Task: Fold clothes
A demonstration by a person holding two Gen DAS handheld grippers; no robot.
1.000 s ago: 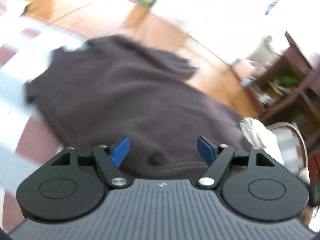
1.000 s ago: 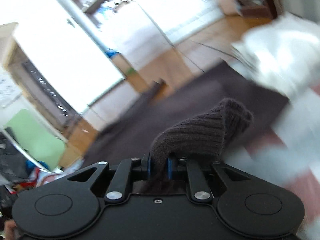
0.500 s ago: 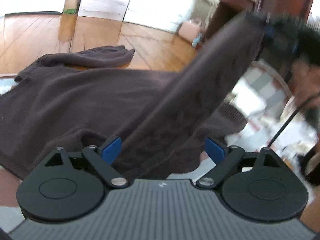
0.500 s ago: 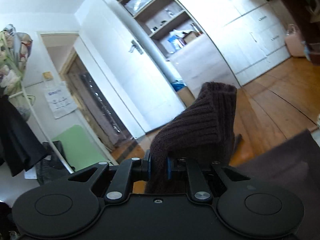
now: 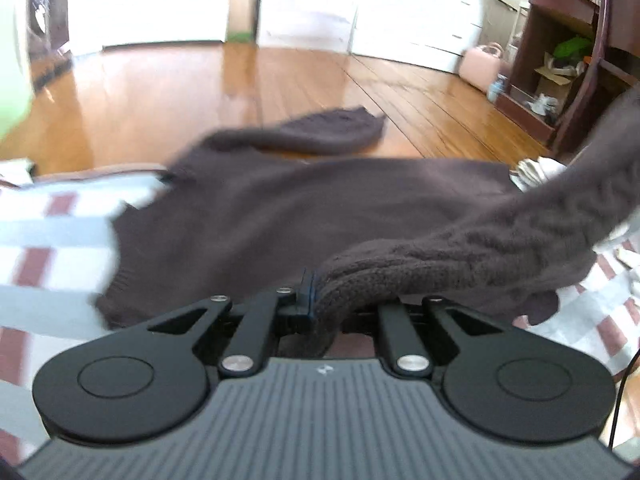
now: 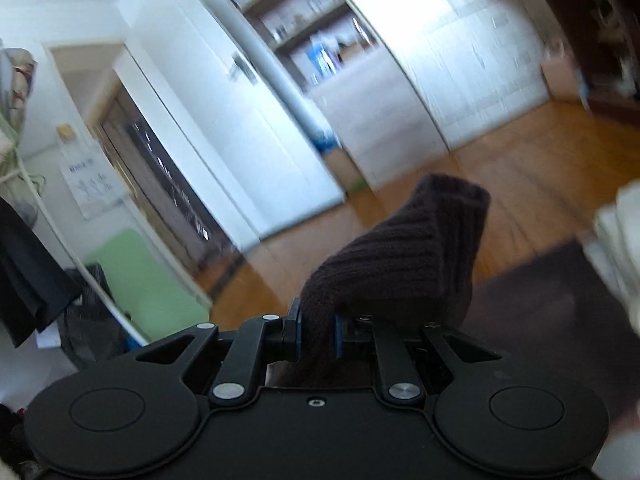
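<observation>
Pinching sweater [image 5: 280, 220], both grippers [image 5: 320, 304] [image 6: 316, 336]; only left view shows checked cloth [image 5: 48, 232].

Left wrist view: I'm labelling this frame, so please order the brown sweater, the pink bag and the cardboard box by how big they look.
1. brown sweater, by far the largest
2. and 3. cardboard box and pink bag look alike; both are far off, so no ranking.

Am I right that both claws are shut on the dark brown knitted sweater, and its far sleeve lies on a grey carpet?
Not quite: in the left wrist view the far sleeve lies on a bare wooden floor, not carpet. Both the left claw and right claw are shut on the dark brown knitted sweater.
</observation>
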